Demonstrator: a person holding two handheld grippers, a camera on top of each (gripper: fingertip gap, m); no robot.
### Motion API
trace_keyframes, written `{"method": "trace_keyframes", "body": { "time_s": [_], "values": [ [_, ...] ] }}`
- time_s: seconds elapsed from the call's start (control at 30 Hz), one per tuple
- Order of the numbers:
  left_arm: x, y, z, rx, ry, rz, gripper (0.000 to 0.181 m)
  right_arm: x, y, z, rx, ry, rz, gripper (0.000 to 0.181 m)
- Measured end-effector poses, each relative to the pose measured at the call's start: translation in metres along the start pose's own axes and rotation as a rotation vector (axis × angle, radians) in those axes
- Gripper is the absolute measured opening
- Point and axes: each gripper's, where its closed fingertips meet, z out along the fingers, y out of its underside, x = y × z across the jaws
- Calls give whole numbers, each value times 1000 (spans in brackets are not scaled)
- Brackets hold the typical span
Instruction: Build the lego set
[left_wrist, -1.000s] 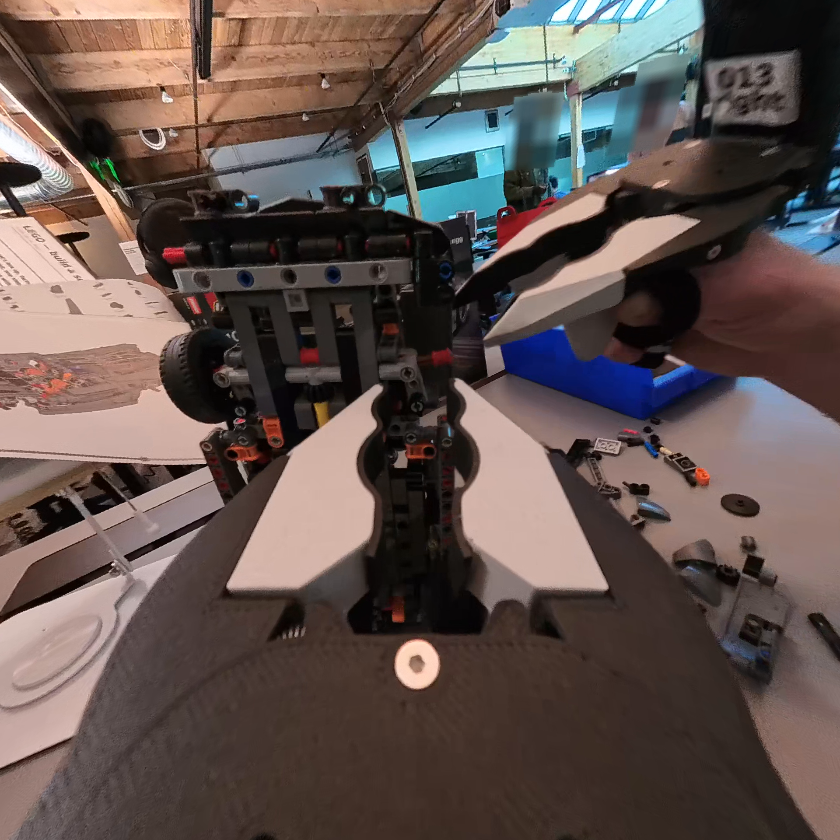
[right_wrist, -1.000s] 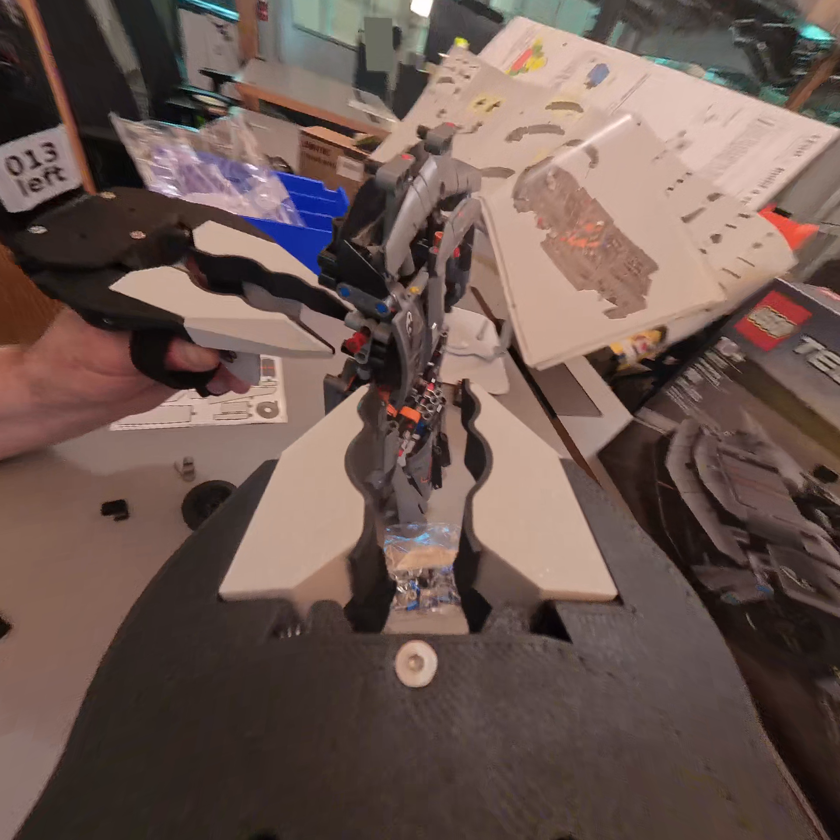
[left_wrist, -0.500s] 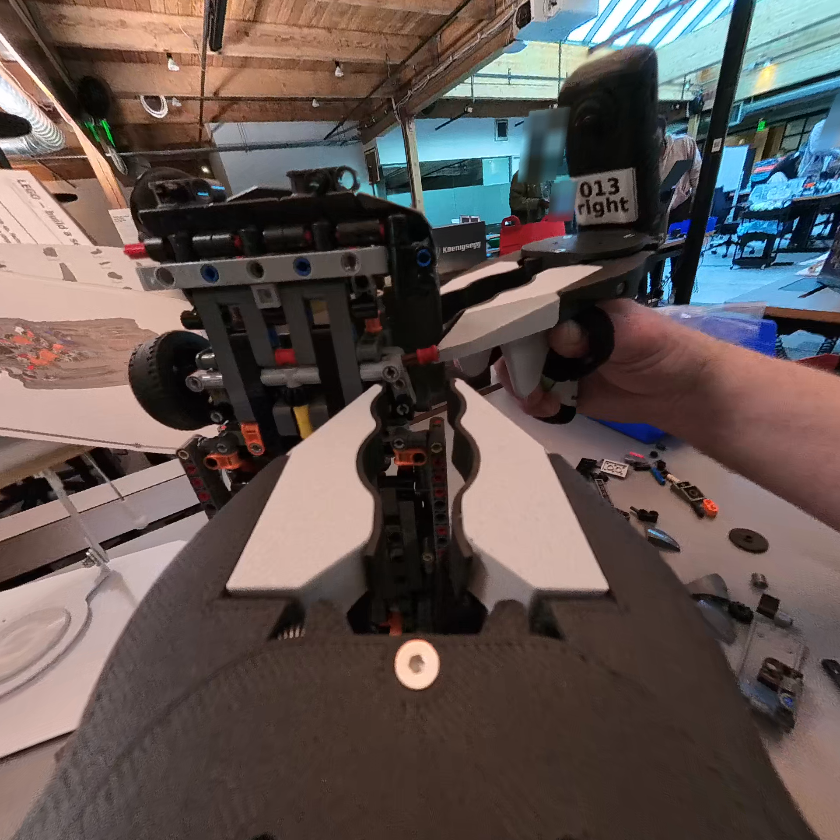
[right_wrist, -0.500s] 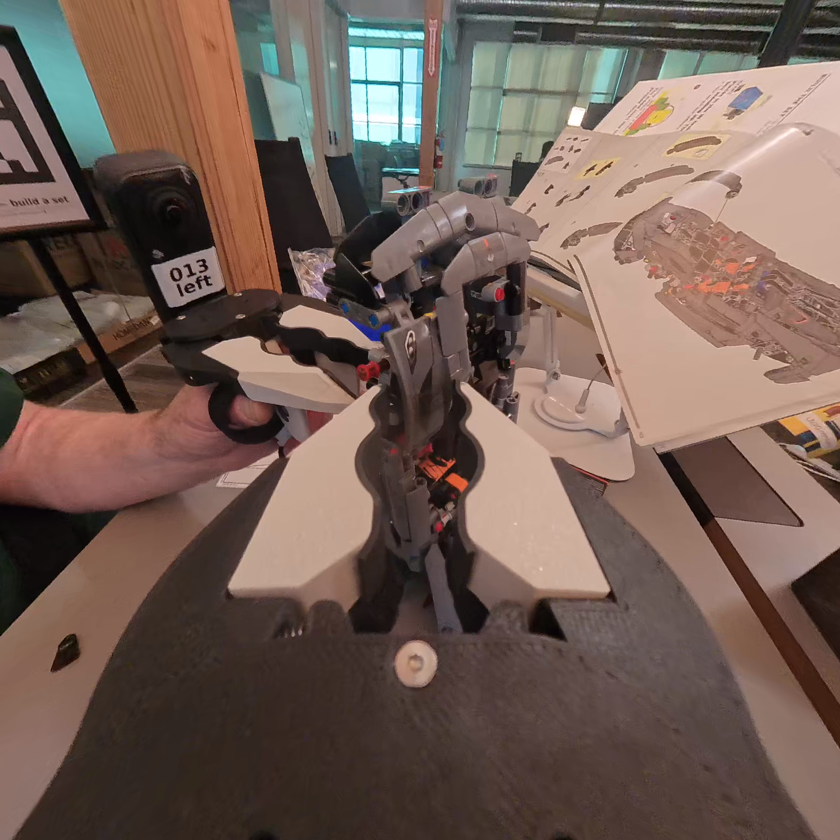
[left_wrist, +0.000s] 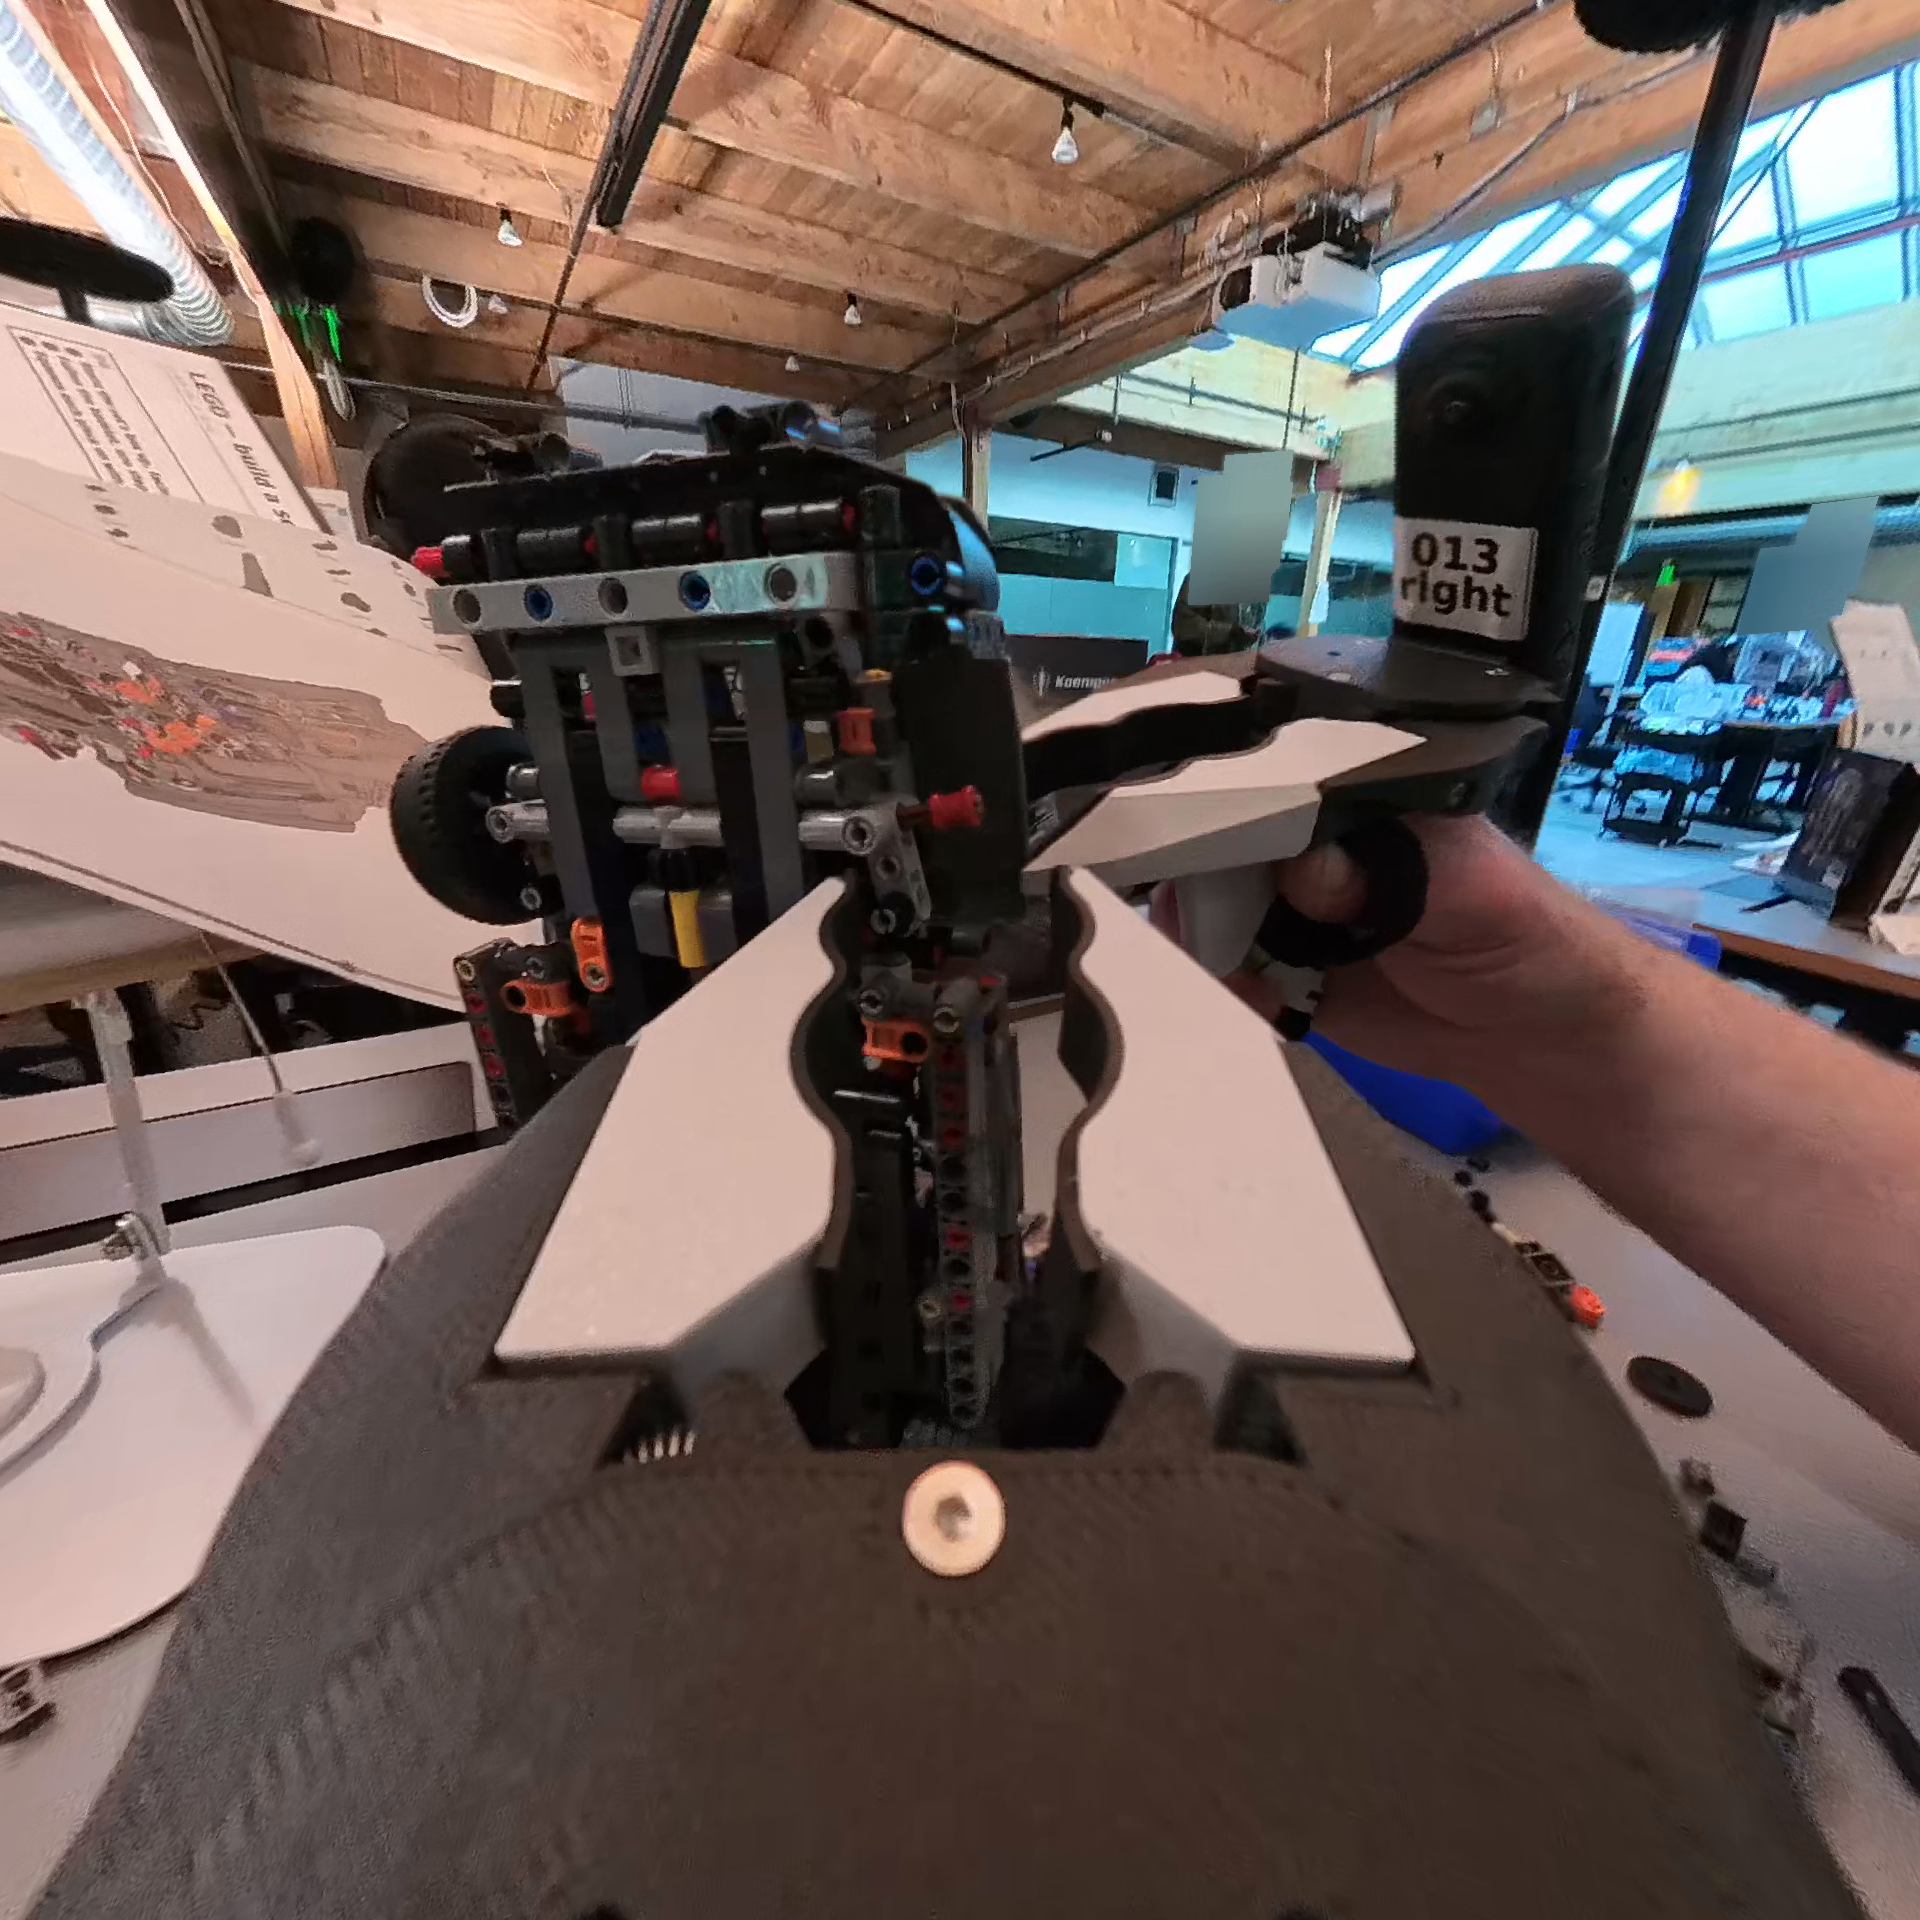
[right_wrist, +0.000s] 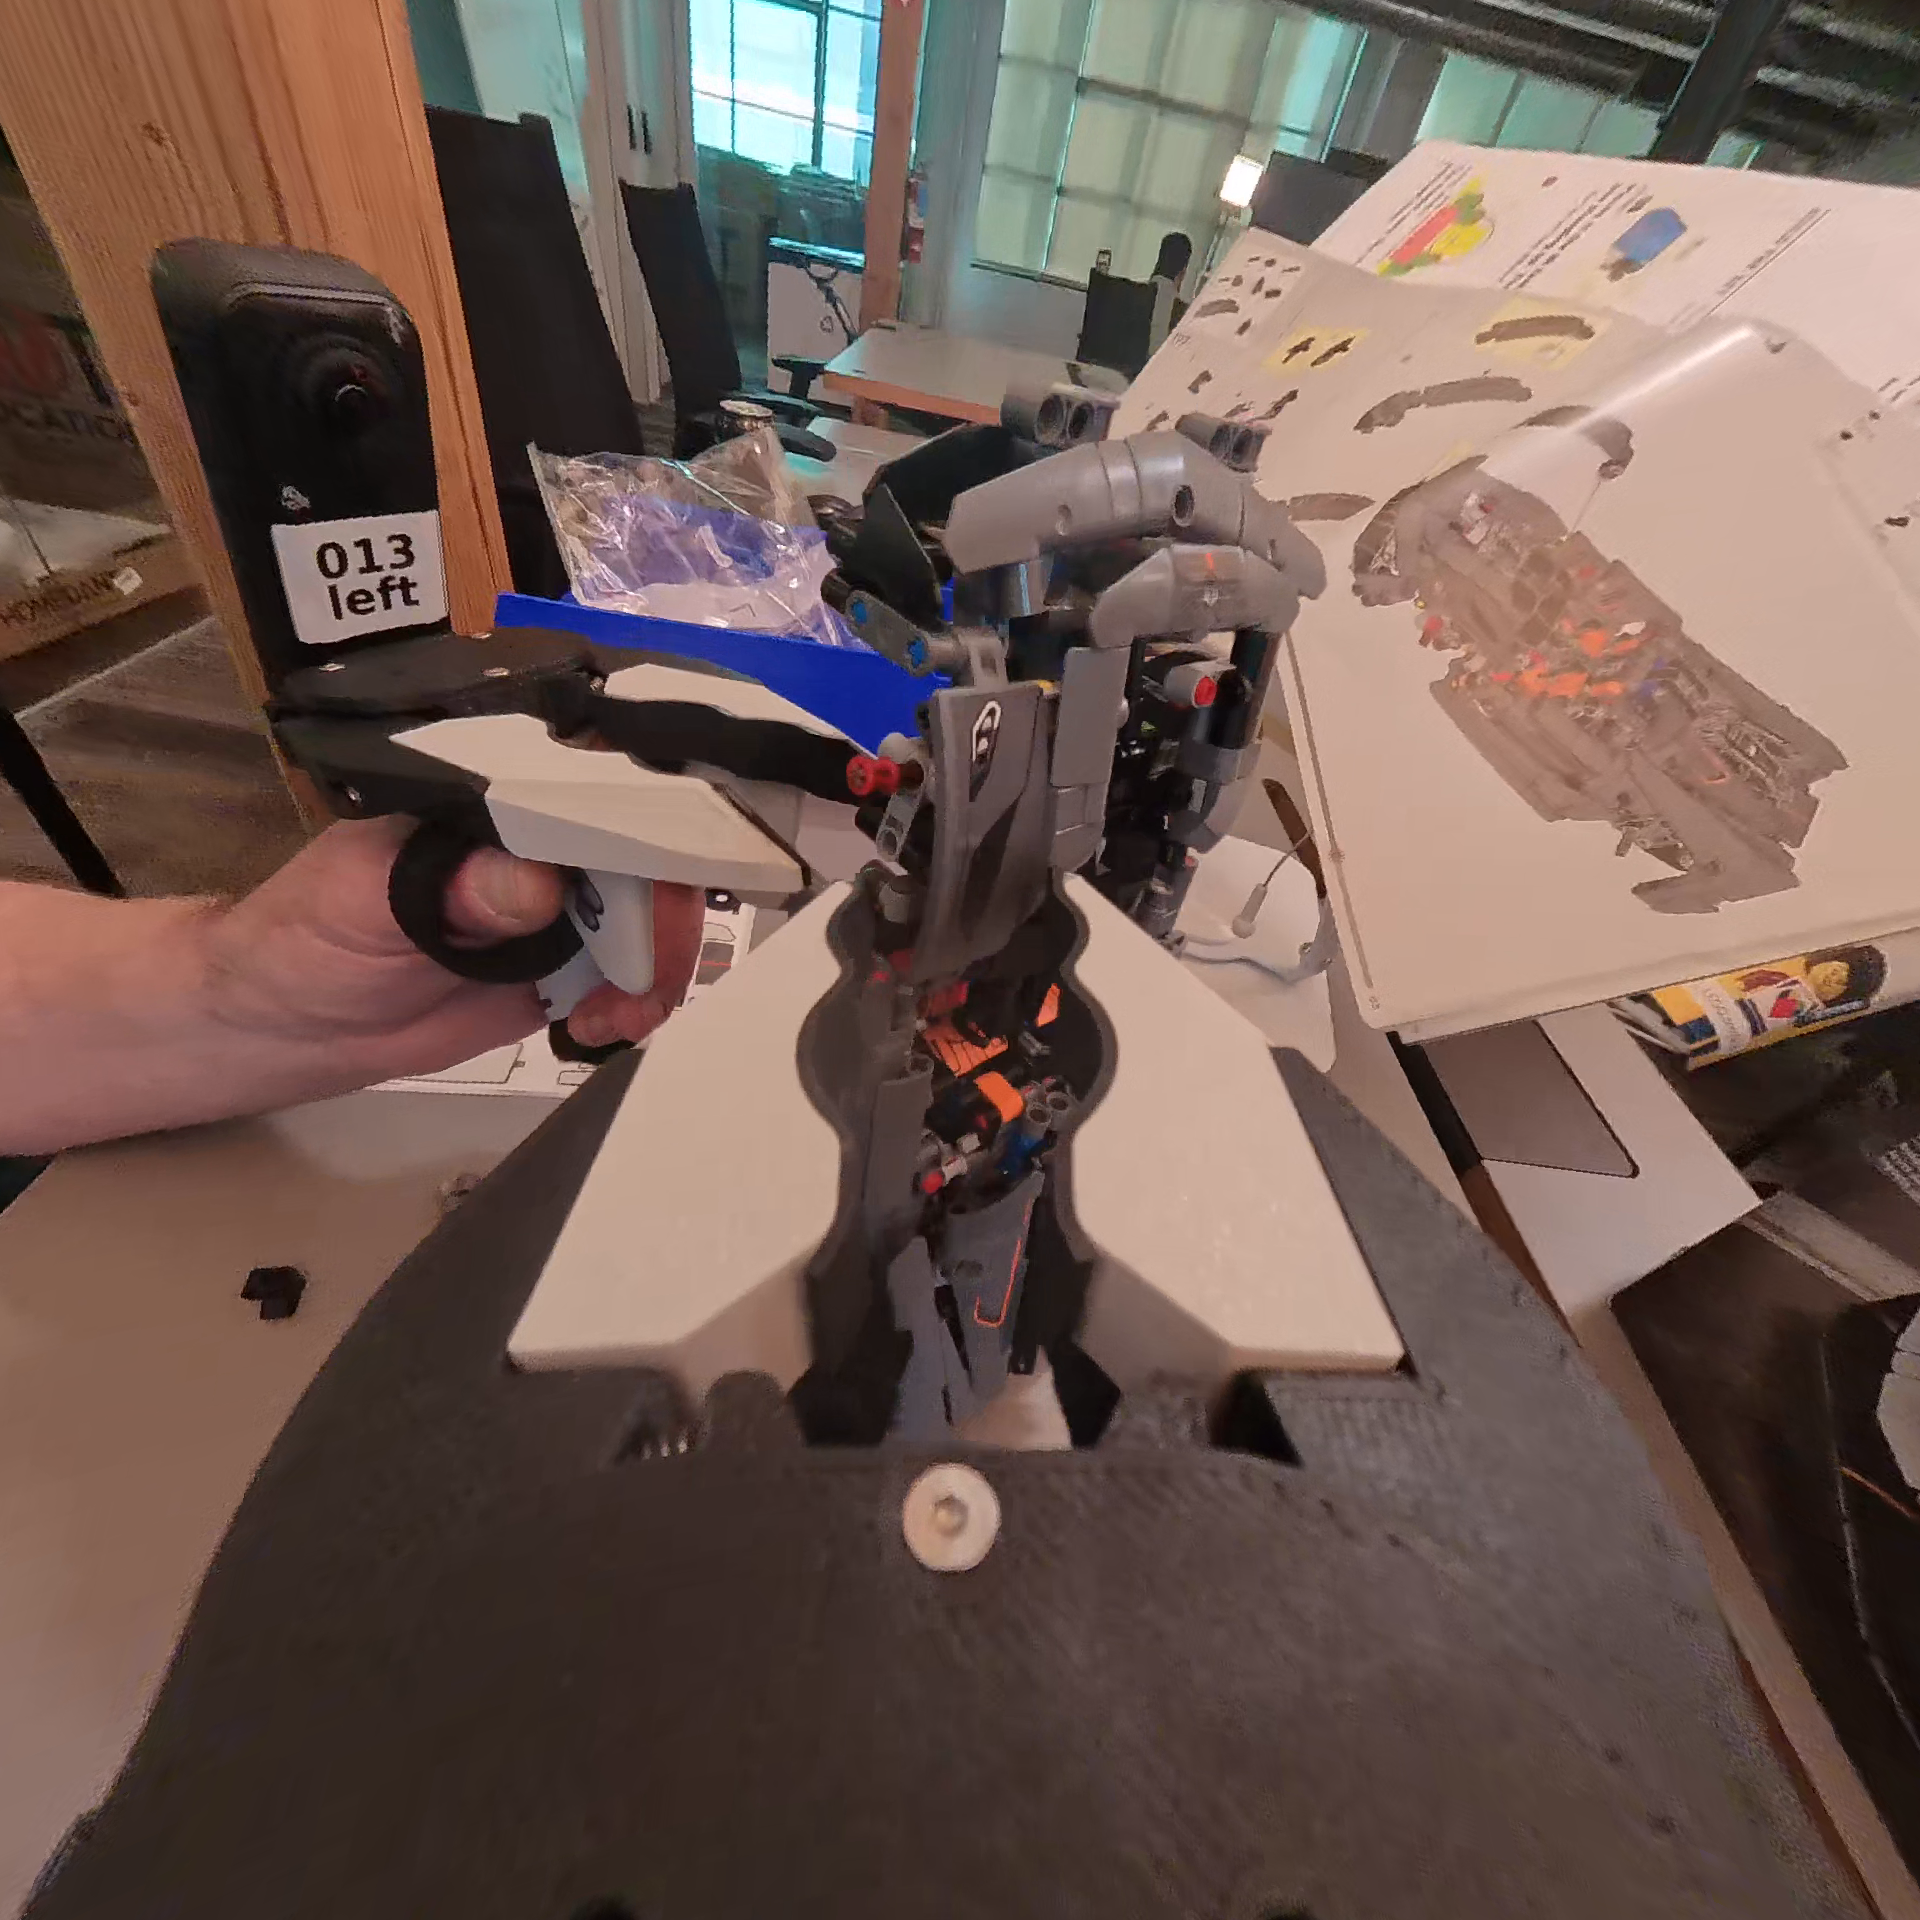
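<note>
The lego car model (left_wrist: 727, 727), a black and grey Technic build with one wheel (left_wrist: 457, 821) on, is held upright above the table. My left gripper (left_wrist: 951, 914) is shut on its lower frame. My right gripper (left_wrist: 1029, 795) comes in from the right and grips the model's side. In the right wrist view my right gripper (right_wrist: 961, 920) is shut on the model (right_wrist: 1091, 644) at a grey side panel (right_wrist: 977, 790), and my left gripper (right_wrist: 831, 805) reaches in from the left. The contact points are partly hidden by the model.
The open instruction booklet (left_wrist: 208, 727) stands on a holder to the left of the model, and shows in the right wrist view (right_wrist: 1558, 675). A blue bin (right_wrist: 727, 655) with a plastic bag stands behind. Loose pieces (left_wrist: 1558, 1278) lie on the table at the right. The set's box (right_wrist: 1870, 1455) is at the right. Both grippers' tips are close together, under 4 cm apart.
My right gripper came in from the upper right and closed on the model's side. Both grippers and the model rose and tilted upward.
</note>
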Motion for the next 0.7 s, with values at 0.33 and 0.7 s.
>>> {"method": "trace_keyframes", "body": {
  "time_s": [0.33, 0.7],
  "values": [
    [-4, 0, 3, 9, 69, -150, 31, 8, 0, 12, -31, 75, -16, 17],
    [-11, -9, 2, 151, 107, -453, 27, 8, 2, 15, -56, 89, -23, 12]
  ]
}}
